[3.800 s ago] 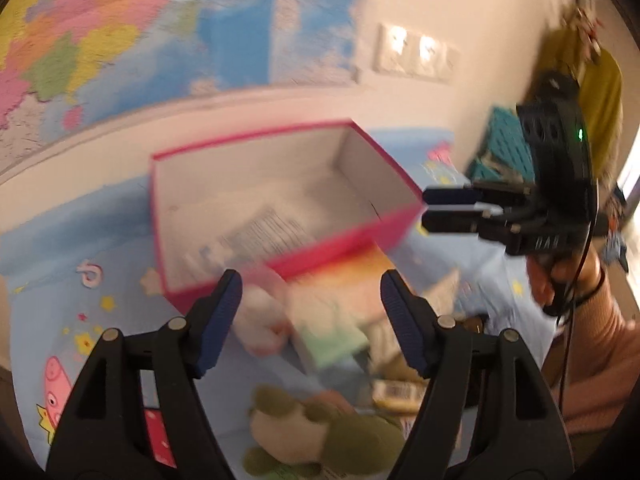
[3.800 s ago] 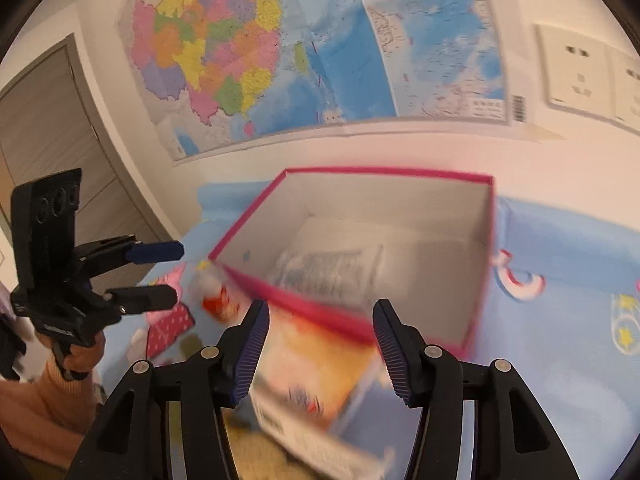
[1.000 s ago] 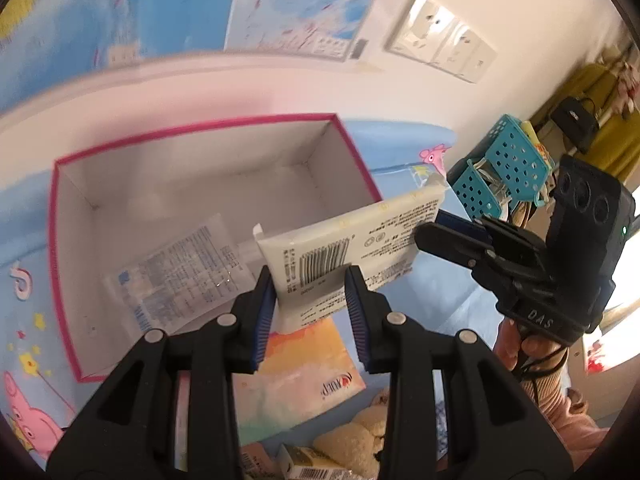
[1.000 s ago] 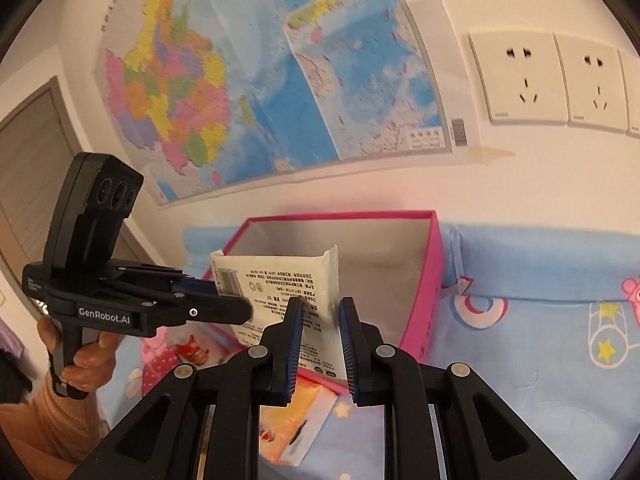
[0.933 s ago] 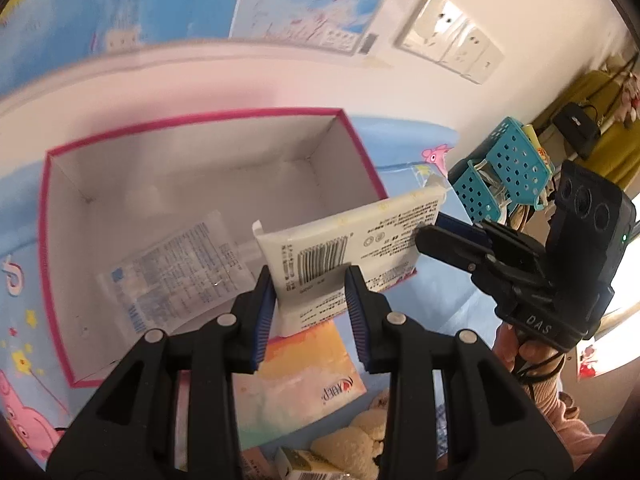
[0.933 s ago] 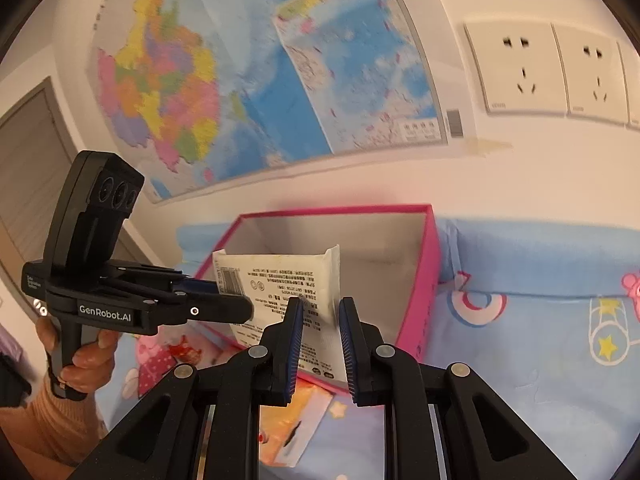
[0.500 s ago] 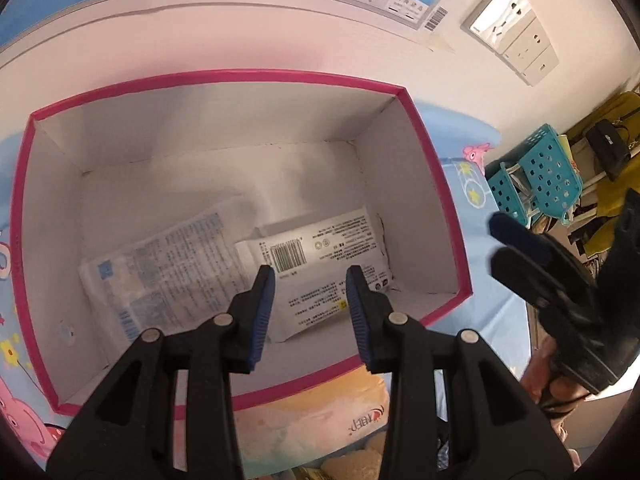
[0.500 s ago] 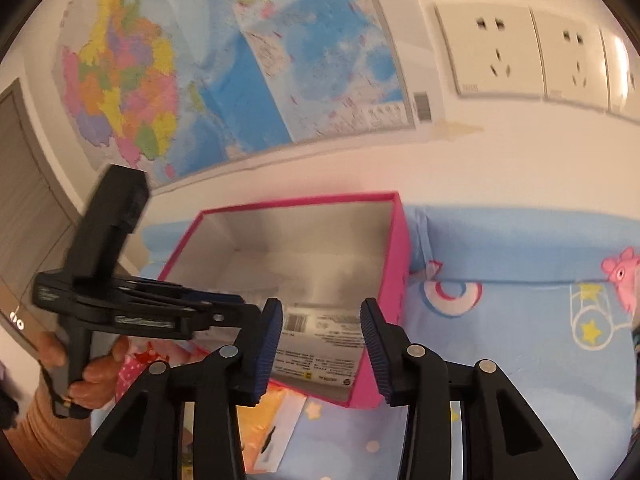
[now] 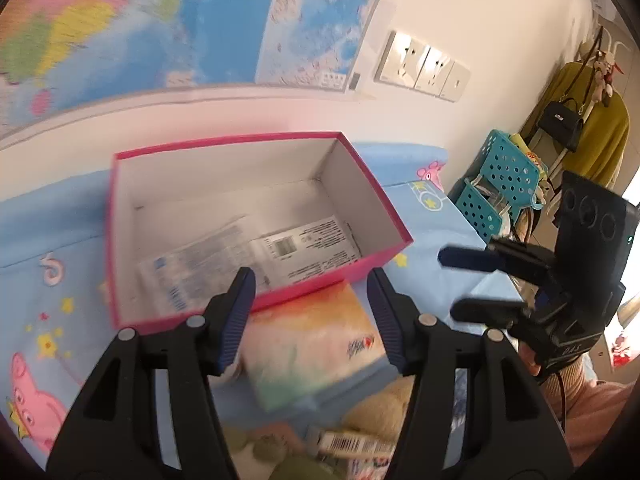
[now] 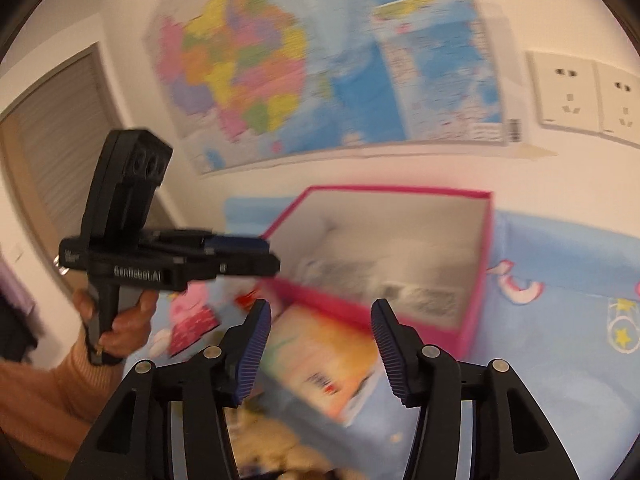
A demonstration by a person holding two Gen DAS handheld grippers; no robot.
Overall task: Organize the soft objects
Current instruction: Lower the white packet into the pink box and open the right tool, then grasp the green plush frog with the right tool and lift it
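With both the left gripper and right gripper half-open and empty after just opening, the soft tissue pack lies before the pink box, light and squashy, best pinched across its narrow sides.

Right gripper empty, jaws just opened wider, hovering above a colourful tissue pack on the blue cartoon sheet. Behind the pack, touching it, an open pink box with white printed packets lying inside. At left, left gripper in a hand, tips by the box's near corner.
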